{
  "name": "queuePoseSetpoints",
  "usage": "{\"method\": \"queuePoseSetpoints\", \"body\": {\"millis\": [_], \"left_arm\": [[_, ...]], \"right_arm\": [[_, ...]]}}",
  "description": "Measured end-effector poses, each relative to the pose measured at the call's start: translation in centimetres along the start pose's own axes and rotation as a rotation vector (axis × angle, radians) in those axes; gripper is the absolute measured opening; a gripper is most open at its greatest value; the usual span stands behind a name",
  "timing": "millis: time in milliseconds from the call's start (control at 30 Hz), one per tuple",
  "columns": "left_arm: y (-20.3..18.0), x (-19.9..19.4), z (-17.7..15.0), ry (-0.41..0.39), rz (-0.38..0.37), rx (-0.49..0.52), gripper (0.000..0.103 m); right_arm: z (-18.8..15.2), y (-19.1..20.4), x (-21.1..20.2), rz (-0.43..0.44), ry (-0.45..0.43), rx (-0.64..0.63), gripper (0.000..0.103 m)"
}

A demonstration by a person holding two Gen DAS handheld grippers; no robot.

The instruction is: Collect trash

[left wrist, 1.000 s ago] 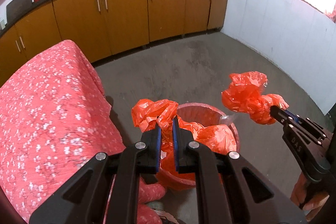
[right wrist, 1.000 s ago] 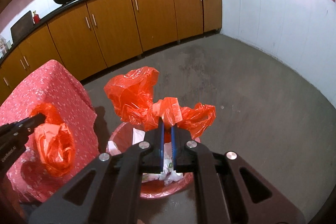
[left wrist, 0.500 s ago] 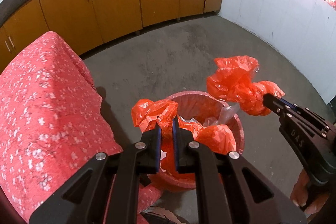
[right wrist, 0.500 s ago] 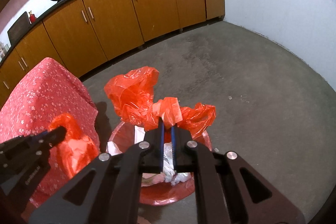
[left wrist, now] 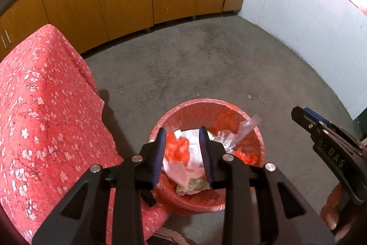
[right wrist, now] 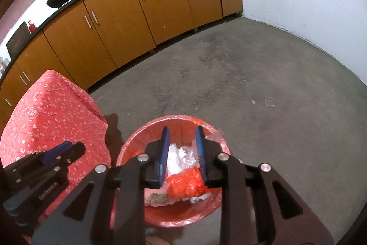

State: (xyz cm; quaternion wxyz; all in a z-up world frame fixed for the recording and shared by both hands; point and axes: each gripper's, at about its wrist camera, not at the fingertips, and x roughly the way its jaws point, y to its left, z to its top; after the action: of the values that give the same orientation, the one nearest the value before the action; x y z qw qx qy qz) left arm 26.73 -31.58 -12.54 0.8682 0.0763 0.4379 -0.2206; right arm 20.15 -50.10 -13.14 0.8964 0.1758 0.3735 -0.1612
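Both my left claw and right claw are opening, pinching nothing, above the lined bin; the slack liner could slump inside.

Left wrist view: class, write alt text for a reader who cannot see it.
The left gripper, its jaws opening with nothing gripped, hangs over a red-lined trash bin holding paper and plastic. The right gripper is at right.

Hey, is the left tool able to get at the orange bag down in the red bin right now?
Probably yes. The left tool hangs just above the red bin, jaws opening with nothing gripped, and the orange bag lies uncovered on top of the trash.
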Motion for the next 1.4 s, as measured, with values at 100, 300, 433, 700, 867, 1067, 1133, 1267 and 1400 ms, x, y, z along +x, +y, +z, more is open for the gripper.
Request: {"method": "queuePoseSetpoints", "body": {"millis": [100,300,433,700,867,1067,1133,1267,1400], "left_arm": [[0.8,-1.5,0.0,-0.020,0.000,-0.021,0.036],[2.9,-7.8,-1.2,-0.139,0.024,-0.046,0.056],[4.4,-13.4,-3.1,-0.264,0.073,-0.048,0.074],[7.5,-24.3,-8.0,-0.505,0.206,-0.103,0.101],[9.2,-28.2,-11.0,-0.542,0.278,-0.179,0.101],[11.4,-30.4,-14.2,-0.521,0.357,-0.236,0.101],[12.0,-30.9,-15.1,-0.510,0.367,-0.249,0.101],[12.8,-32.0,-16.7,-0.516,0.359,-0.273,0.101],[12.4,-33.1,-18.0,-0.549,0.375,-0.236,0.101]], "right_arm": [[-0.3,0.3,-1.4,-0.017,-0.030,-0.025,0.042],[-0.7,1.5,-7.2,-0.012,-0.158,-0.089,0.085],[-1.7,3.1,-12.6,-0.013,-0.307,-0.142,0.099],[-4.7,8.8,-21.0,-0.029,-0.461,-0.313,0.099],[-6.3,11.4,-24.4,0.047,-0.454,-0.323,0.099],[-8.5,13.5,-27.2,0.075,-0.462,-0.328,0.099],[-9.5,14.1,-27.7,0.062,-0.455,-0.318,0.099],[-11.3,14.9,-28.4,0.070,-0.442,-0.333,0.099],[-12.7,15.5,-29.2,0.059,-0.463,-0.354,0.099]]}}
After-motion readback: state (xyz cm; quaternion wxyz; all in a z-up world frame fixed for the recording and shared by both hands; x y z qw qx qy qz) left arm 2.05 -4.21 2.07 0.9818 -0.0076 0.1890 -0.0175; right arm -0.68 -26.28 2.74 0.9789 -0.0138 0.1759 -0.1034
